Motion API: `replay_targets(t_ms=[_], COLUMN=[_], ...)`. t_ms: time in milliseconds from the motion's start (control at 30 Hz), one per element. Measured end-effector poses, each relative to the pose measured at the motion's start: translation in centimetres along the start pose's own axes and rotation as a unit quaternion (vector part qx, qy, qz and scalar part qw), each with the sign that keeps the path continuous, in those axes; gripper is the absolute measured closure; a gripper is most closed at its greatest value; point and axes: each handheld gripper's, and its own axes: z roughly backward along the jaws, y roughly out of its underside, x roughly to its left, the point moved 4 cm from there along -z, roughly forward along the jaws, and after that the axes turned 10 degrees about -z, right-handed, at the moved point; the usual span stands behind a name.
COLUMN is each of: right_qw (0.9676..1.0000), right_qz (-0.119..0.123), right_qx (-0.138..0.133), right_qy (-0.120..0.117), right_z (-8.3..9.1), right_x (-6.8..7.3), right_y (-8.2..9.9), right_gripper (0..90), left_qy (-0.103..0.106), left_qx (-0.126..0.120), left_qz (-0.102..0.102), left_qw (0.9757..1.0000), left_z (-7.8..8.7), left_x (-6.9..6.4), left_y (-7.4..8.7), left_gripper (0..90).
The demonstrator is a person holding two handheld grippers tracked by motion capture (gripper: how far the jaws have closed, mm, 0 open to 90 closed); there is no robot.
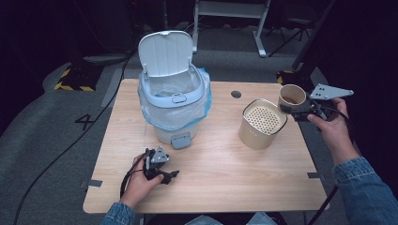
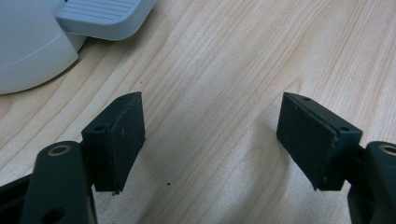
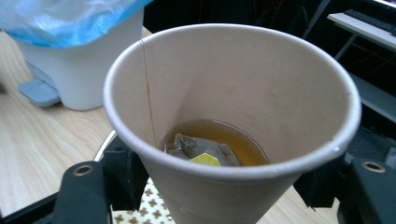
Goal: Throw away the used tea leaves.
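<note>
- Right claw [image 1: 294, 110] was clamped on the cup [image 1: 292, 96], raised beside the strainer [image 1: 263, 123]; tea and a teabag [image 3: 198, 148] sat inside
- Left claw [image 1: 159, 168] rested agape on the desk [image 1: 216, 178]
- Next, likely: tip cup over strainer, slowly

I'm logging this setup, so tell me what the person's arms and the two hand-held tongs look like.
Both forearms wear blue denim sleeves. The left tongs are black, with a small grey three-cornered plate on top and a black cable looping behind. Their pads are flat, matte black blocks on arms with brass-ringed holes. The right tongs are black too, with a larger grey plate dotted with holes.
</note>
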Motion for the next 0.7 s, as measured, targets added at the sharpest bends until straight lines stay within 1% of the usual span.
replay_targets(t_ms=[33, 100, 200, 233, 333, 367, 400, 467, 500, 567, 667, 700], right_qw=[1.0000, 0.9997, 0.9991, 0.9985, 0.9977, 0.9966, 0.9966, 0.9947, 0.9922, 0.9906, 0.9859, 0.9859], right_qz=[0.000, 0.018, 0.034, 0.043, 0.051, 0.061, 0.061, 0.077, 0.093, 0.103, 0.128, 0.128], right_qx=[0.000, 0.011, 0.017, 0.024, 0.032, 0.041, 0.041, 0.051, 0.062, 0.067, 0.078, 0.078], right_qy=[0.000, 0.012, 0.019, 0.025, 0.031, 0.038, 0.038, 0.047, 0.055, 0.060, 0.075, 0.075], right_z=[0.0, -0.3, -0.6, -0.8, -0.9, -1.1, -1.1, -1.2, -1.3, -1.5, -1.6, -1.6], right_x=[0.0, -0.2, -0.4, -0.5, -0.7, -0.9, -0.9, -1.1, -1.1, -1.2, -1.2, -1.2], right_y=[0.0, 0.1, 0.1, 0.2, 0.3, 0.4, 0.4, 0.5, 0.5, 0.5, 0.5, 0.5], right_gripper=[31.7, 31.7, 31.7, 31.7, 31.7, 31.7, 31.7, 31.7, 31.7, 31.7, 31.8, 31.8], left_qy=[0.000, 0.000, 0.000, 0.000, 0.000, 0.000, 0.000, 0.000, 0.000, 0.000, 0.000, 0.000], left_qx=[0.000, 0.000, 0.000, -0.001, 0.000, 0.000, 0.000, 0.000, 0.000, 0.000, 0.000, 0.000], left_qz=[0.000, 0.001, 0.001, 0.001, 0.000, 0.001, 0.001, 0.001, 0.001, 0.000, 0.000, 0.001], left_qw=[1.0000, 1.0000, 1.0000, 1.0000, 1.0000, 1.0000, 1.0000, 1.0000, 1.0000, 1.0000, 1.0000, 1.0000], left_z=[0.0, 0.0, 0.0, 0.0, 0.0, 0.0, 0.0, 0.0, 0.0, 0.0, 0.0, 0.0], left_x=[0.0, 0.0, 0.0, 0.0, 0.0, 0.0, 0.0, 0.0, 0.0, 0.0, 0.0, 0.0], left_y=[0.0, 0.0, 0.0, 0.0, 0.0, 0.0, 0.0, 0.0, 0.0, 0.0, 0.0, 0.0], left_gripper=[24.0, 24.0, 23.9, 23.9, 24.0, 23.9, 23.9, 23.9, 23.9, 23.9, 23.9, 23.9])
